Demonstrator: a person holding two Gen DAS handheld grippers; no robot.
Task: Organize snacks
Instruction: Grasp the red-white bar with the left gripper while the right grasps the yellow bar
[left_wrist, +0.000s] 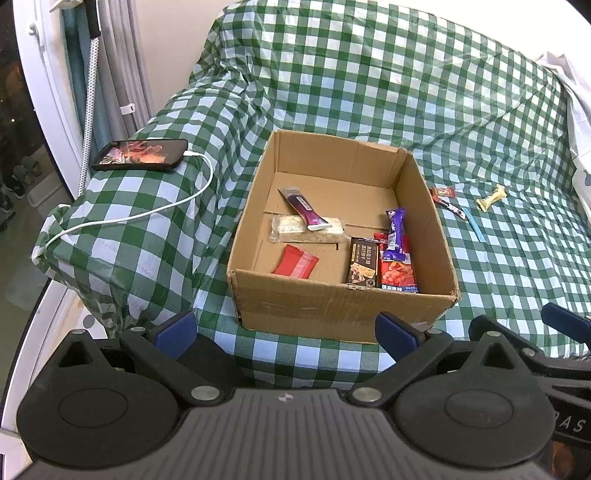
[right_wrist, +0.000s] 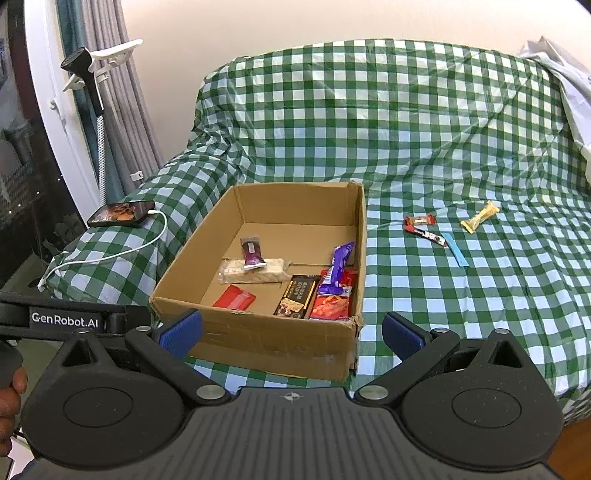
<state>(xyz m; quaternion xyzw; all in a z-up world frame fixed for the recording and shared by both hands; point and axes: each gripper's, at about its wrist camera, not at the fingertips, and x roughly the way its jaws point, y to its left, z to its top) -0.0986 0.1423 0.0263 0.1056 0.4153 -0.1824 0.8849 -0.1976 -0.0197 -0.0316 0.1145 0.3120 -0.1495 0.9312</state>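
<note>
Six or so snacks already lie in the cardboard box. Four remain on the checked cloth at its 2 o'clock: a yellow bar, blue stick, and two small red-and-dark wrappers. The left tool and right tool both gape wide, empty, so I judge the job over half done.

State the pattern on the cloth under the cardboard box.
Green and white checks; the cloth shows best in the right wrist view.
</note>
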